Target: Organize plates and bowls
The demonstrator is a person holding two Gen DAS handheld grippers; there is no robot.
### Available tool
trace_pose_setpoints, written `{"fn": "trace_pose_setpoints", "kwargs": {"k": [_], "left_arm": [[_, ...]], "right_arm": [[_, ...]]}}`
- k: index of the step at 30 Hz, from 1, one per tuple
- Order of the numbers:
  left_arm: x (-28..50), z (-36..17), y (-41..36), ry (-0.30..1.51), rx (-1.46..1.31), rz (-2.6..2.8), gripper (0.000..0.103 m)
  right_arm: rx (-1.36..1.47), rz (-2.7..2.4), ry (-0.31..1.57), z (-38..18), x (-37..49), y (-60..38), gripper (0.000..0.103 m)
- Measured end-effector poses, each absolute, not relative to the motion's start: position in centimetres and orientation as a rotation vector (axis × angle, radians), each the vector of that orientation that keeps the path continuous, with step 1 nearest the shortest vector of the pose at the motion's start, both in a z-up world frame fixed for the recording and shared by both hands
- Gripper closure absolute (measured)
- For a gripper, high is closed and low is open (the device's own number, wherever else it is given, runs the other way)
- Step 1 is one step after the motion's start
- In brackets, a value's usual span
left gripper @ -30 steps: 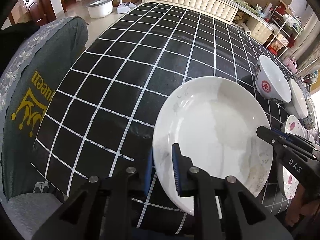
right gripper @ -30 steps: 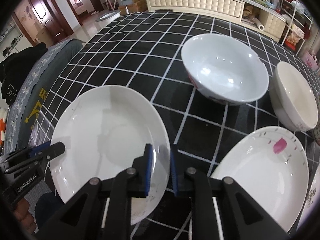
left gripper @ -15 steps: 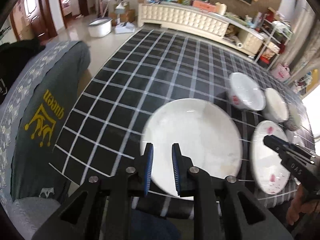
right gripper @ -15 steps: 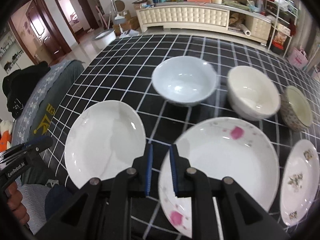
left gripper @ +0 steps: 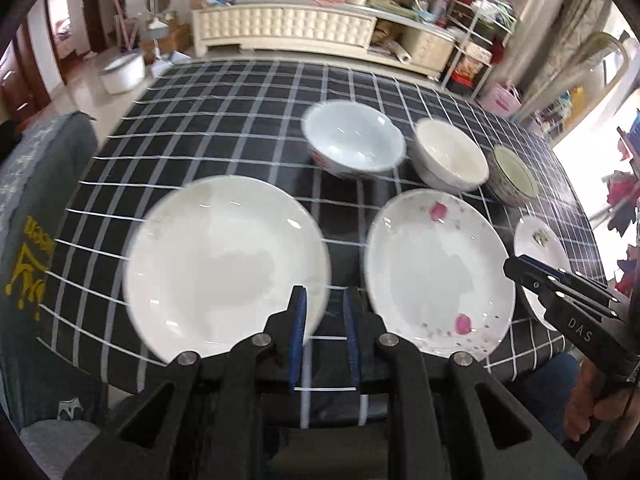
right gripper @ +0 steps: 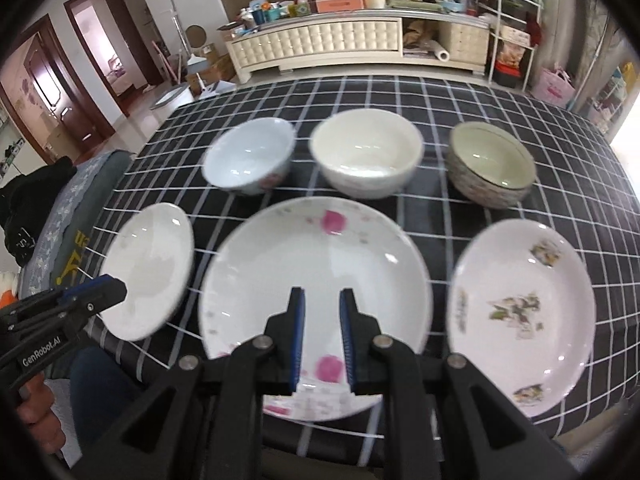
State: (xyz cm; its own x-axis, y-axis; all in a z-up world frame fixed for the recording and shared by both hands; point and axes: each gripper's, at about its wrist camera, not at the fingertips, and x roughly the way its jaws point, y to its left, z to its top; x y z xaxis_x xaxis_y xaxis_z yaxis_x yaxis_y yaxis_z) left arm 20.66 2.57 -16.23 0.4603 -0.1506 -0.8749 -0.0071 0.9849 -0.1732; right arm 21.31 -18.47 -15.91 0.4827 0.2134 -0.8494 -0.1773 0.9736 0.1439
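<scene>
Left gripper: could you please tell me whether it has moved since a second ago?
Yes. The left gripper has drawn back and up from the plain white plate: its jaws straddled the rim then; now they are clear of it, with nothing between them.

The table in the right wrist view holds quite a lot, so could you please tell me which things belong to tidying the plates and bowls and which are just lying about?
For the job:
- plain white plate
- pink-flowered plate
- leaf-patterned plate
- pale blue bowl
- cream bowl
- green-lined bowl

Lying about:
- grey garment
- cream cabinet
- pink bag
</scene>
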Motion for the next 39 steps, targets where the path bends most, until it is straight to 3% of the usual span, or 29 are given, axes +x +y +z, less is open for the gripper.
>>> {"fn": "trace_pose_setpoints", "kwargs": {"k": [21,39], "left_arm": [[23.3,-22.7,-2.4,1.245,-0.185,-0.147,0.086],[24.5,-23.7,-2.8,1.255,-0.158,-0.139,0.09]], "right_arm": [[-0.047,0.238,1.125,-19.2,25.6,-22.8,0.081],[-0.047,0.219,1.16,-21.1,25.6,-23.3,0.083]]}}
